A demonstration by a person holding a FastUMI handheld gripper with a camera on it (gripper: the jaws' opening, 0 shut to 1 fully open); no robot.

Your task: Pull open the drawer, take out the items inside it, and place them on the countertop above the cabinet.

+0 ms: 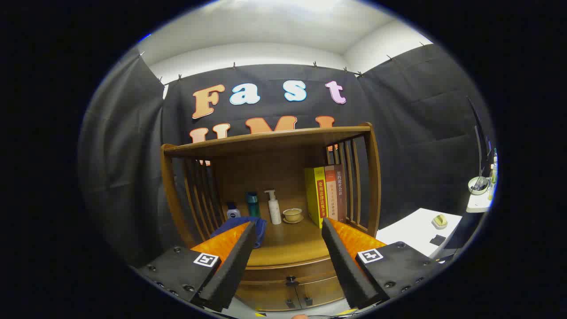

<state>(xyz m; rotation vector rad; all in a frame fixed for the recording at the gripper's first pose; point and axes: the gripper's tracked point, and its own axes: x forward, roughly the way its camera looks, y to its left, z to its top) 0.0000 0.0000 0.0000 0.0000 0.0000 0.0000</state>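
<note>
A wooden cabinet stands ahead with a countertop (290,248) under a slatted shelf frame. Below the countertop's front edge is a closed drawer (288,271) with a small dark knob (291,280). My gripper (289,227) is open, its fingers spread wide with nothing between them, hovering above and in front of the countertop. A blue cloth (261,228) lies on the countertop's left side, partly hidden behind the left finger. The inside of the drawer is hidden.
On the countertop stand a small dark bottle (233,211), a teal bottle (252,204), a white pump bottle (274,207), a cup on a saucer (293,215) and upright books (325,196). Two cupboard doors (297,294) sit below the drawer. A white table (418,230) stands right.
</note>
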